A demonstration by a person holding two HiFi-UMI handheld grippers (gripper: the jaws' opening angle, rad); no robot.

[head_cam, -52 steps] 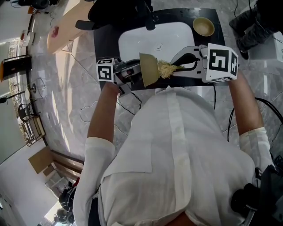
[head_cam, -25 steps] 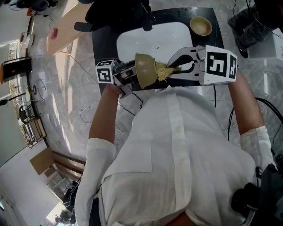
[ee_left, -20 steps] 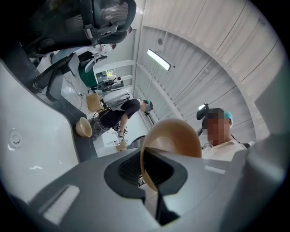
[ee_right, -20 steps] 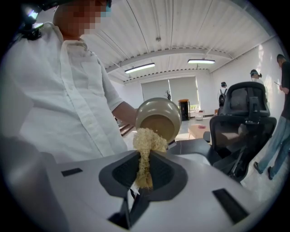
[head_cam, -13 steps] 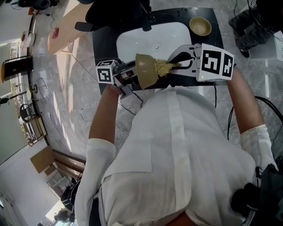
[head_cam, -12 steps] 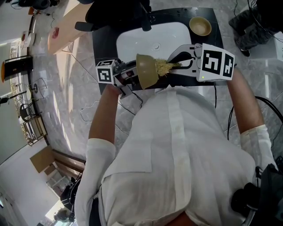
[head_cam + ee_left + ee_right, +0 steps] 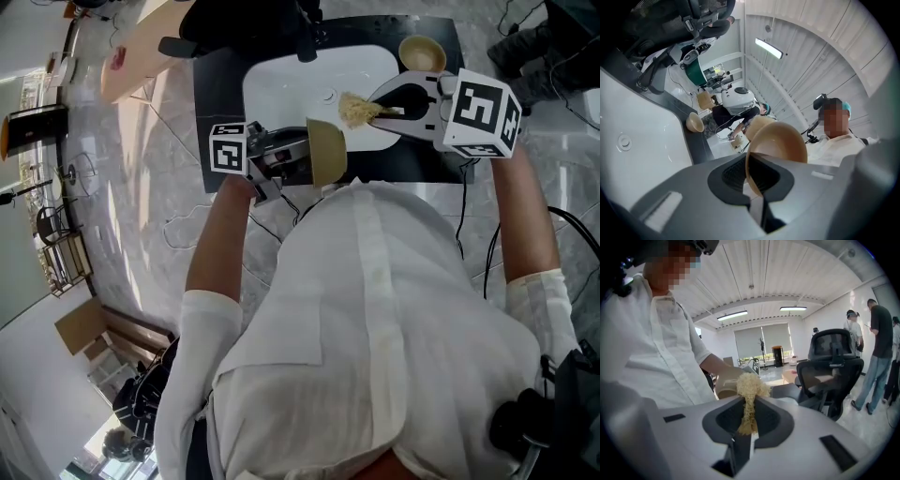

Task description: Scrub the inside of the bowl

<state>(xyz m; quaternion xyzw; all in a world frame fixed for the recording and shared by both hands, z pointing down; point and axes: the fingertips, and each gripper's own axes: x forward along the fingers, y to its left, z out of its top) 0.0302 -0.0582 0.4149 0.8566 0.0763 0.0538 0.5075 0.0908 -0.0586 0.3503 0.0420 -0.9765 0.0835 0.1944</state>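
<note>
Where the left gripper (image 7: 754,185) bites, its fingers are closed on the rim of the bowl (image 7: 780,143). It holds the bowl on edge in the air above the near edge of the dark worktop (image 7: 217,94), with the mouth turned towards the right gripper (image 7: 380,111). That gripper's fingers are clamped on a tuft of pale, fibrous scrubber (image 7: 749,392). In the head view the scrubber hangs apart from the bowl, over the white sink (image 7: 281,84). A second bowl (image 7: 422,54) sits on the worktop beside the sink, well apart from both grippers.

To scrub well, I judge the scrubber should enter the bowl's mouth and press round the inner wall in circles, from bottom to rim. The left hold is on the rim alone, so pressure should be modest and aimed towards the gripped side, or the bowl may twist out.
</note>
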